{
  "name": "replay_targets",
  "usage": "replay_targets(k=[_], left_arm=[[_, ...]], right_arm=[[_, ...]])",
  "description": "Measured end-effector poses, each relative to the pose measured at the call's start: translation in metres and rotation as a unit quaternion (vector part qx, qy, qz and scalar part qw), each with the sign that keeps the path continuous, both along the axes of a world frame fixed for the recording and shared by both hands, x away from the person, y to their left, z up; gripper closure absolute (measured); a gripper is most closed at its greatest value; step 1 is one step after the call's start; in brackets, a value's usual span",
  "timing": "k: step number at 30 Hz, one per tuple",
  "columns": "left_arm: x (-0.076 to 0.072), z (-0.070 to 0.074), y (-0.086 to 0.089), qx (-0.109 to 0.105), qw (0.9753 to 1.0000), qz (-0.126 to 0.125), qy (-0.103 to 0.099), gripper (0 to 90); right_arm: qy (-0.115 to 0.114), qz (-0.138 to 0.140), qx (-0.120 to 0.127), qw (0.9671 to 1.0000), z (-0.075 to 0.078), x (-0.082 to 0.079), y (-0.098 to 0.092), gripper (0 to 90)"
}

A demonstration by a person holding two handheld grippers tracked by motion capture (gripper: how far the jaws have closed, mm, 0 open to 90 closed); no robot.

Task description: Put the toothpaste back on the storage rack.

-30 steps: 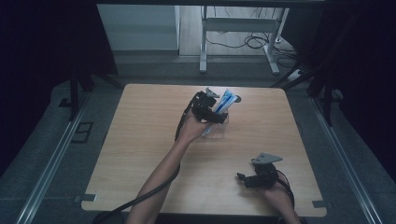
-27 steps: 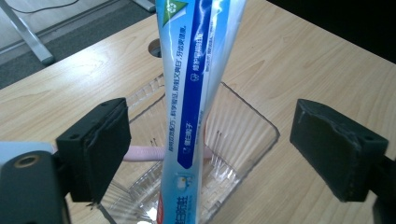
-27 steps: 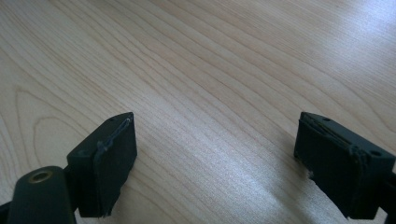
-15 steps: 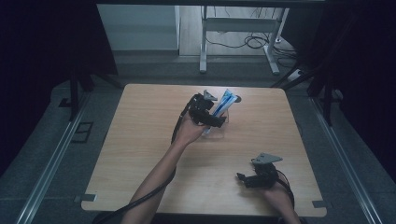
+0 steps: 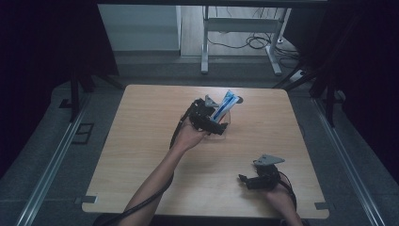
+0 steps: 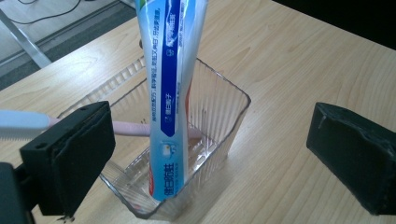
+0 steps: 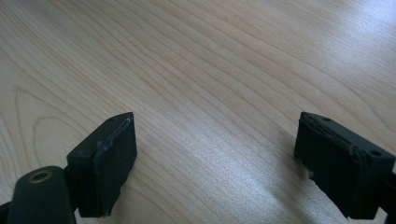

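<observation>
My left tool [image 6: 205, 154] gapes wide around the clear cup [image 6: 219, 116], gripping nothing; the tube [image 6: 170, 93] stands in the cup between the jaws, long axis leaning up and away, a toothbrush [image 6: 133, 129] lying across behind it. My right tool [image 7: 215, 163], open and empty, sits well apart over bare worktop [image 7: 210, 60].

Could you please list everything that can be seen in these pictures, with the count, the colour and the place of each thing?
toothpaste tube: one, blue and white, standing tilted in the clear container
toothbrush: one, pale pink handle, lying across the inside of the container
clear container: one, transparent ribbed plastic, on the far middle of the table
table: one, light wood
desk frame: one, pale metal, on the floor beyond the table
left hand-held gripper: one, black, jaws open on either side of the container
right hand-held gripper: one, black, jaws open over bare wood at the near right
forearms: two, entering from the bottom edge
</observation>
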State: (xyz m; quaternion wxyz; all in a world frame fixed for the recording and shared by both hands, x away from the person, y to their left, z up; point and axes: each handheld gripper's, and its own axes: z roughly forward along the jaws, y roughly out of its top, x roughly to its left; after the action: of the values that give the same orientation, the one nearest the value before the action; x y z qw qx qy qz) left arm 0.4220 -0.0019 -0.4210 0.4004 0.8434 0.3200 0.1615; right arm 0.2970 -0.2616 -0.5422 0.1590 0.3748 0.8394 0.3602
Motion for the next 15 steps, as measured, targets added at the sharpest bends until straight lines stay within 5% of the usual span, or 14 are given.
replay_targets(k=[15], left_arm=[[-0.013, -0.007, 0.010, 0.006, 1.0000, -0.003, 0.004, 1.8]], right_arm=[[0.000, 0.001, -0.001, 1.0000, 0.000, 0.000, 0.000, 12.6]])
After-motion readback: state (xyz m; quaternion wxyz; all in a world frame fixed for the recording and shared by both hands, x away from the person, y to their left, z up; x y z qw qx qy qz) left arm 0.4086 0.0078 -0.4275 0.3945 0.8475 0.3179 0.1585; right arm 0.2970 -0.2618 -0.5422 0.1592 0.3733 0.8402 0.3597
